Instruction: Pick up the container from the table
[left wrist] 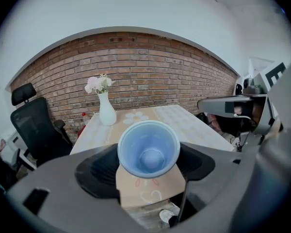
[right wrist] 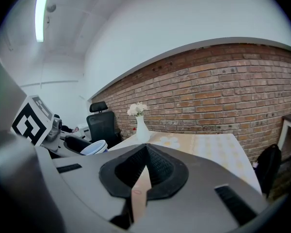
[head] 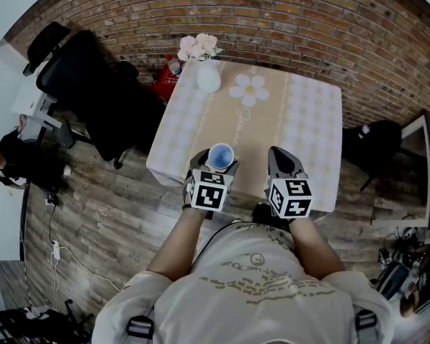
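Observation:
A light blue plastic cup (head: 221, 154), the container, stands upright between the jaws of my left gripper (head: 218, 165), above the near edge of the table (head: 308, 120). In the left gripper view the cup (left wrist: 148, 148) shows its open mouth, empty inside, and my left gripper (left wrist: 149, 165) is shut on its sides. My right gripper (head: 282, 165) hovers level with it to the right, jaws together with nothing between them. In the right gripper view the jaws (right wrist: 145, 165) meet, and the cup (right wrist: 93, 147) shows at the left.
A white vase of pale flowers (head: 207, 74) stands at the table's far left corner. A black office chair (head: 93, 92) is left of the table, a dark bag (head: 376, 145) on the floor to its right. A brick wall (left wrist: 145, 76) lies behind.

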`<move>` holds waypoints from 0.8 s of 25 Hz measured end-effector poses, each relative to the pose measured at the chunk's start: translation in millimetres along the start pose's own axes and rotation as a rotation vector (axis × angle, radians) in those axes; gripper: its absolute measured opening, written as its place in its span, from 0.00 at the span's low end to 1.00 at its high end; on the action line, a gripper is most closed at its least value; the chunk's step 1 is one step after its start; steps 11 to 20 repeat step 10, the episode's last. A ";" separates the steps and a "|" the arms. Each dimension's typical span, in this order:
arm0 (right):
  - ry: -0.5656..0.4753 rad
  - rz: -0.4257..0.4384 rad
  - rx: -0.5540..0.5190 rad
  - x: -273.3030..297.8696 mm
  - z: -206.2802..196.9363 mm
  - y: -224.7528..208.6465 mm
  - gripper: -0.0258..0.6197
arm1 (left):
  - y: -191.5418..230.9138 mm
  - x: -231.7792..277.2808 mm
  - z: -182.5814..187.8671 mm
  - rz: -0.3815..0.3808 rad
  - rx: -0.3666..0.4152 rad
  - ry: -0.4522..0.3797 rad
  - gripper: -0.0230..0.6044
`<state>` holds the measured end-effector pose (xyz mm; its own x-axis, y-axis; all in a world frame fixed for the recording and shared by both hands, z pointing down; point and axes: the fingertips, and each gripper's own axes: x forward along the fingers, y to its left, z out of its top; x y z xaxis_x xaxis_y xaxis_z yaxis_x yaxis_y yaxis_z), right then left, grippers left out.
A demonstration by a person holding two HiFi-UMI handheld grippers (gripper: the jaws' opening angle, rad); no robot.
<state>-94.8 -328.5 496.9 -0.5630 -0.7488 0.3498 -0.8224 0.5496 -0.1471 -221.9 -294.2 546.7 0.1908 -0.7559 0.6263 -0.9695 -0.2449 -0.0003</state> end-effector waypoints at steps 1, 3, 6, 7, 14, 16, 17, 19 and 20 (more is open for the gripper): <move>-0.001 -0.001 0.000 -1.0 -0.4 0.0 0.04 | -0.7 0.2 0.6 -0.002 0.005 -0.006 0.63; -0.003 -0.003 0.001 -3.2 -1.2 -0.4 0.04 | -2.5 0.7 1.4 -0.006 0.015 -0.014 0.63; -0.002 -0.005 0.003 -6.4 -2.3 -1.7 0.04 | -7.1 0.5 0.0 -0.018 0.008 -0.008 0.63; -0.001 -0.005 0.003 -7.2 -2.8 -2.2 0.04 | -8.2 0.4 -0.4 -0.019 0.006 -0.006 0.63; 0.002 -0.004 0.003 -9.0 -4.3 -3.1 0.04 | -10.1 0.6 -0.6 -0.018 0.002 -0.007 0.63; 0.002 -0.004 0.003 -9.0 -4.3 -3.1 0.04 | -10.1 0.6 -0.6 -0.018 0.002 -0.007 0.63; 0.002 -0.004 0.003 -9.0 -4.3 -3.1 0.04 | -10.1 0.6 -0.6 -0.018 0.002 -0.007 0.63; 0.002 -0.004 0.003 -9.0 -4.3 -3.1 0.04 | -10.1 0.6 -0.6 -0.018 0.002 -0.007 0.63; 0.002 -0.004 0.003 -9.0 -4.3 -3.1 0.04 | -10.1 0.6 -0.6 -0.018 0.002 -0.007 0.63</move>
